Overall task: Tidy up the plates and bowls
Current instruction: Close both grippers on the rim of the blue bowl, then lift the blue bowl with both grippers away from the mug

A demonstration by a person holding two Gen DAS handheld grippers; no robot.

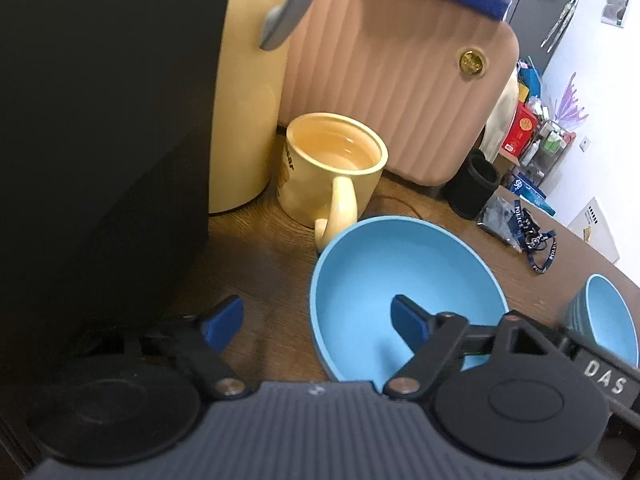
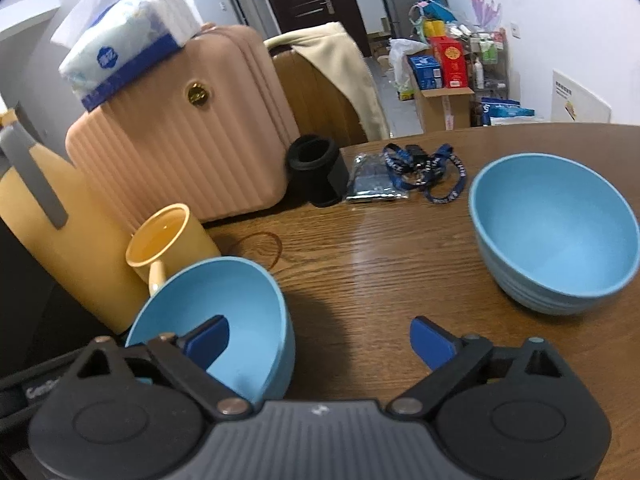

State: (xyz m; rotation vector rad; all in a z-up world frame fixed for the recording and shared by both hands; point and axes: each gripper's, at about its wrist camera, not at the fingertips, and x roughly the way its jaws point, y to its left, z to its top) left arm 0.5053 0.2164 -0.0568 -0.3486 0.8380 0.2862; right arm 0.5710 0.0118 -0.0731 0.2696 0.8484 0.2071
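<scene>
A light blue bowl (image 1: pixel 400 280) sits on the wooden table in front of a yellow mug (image 1: pixel 332 168). My left gripper (image 1: pixel 316 324) is open, with its left finger outside the bowl's left rim and its right finger inside the bowl. The same bowl (image 2: pixel 224 312) shows in the right wrist view at lower left. My right gripper (image 2: pixel 320 340) is open, its left finger over that bowl and its right finger above bare table. A stack of blue bowls (image 2: pixel 556 236) stands to the right; it also shows in the left wrist view (image 1: pixel 608 316).
A pink ribbed case (image 2: pixel 184 148) with a tissue pack (image 2: pixel 120 40) on top stands at the back. A yellow jug (image 2: pixel 60 232) is at left, next to the mug (image 2: pixel 168 240). A black cylinder (image 2: pixel 316 172), a foil pouch and blue lanyards (image 2: pixel 428 172) lie behind.
</scene>
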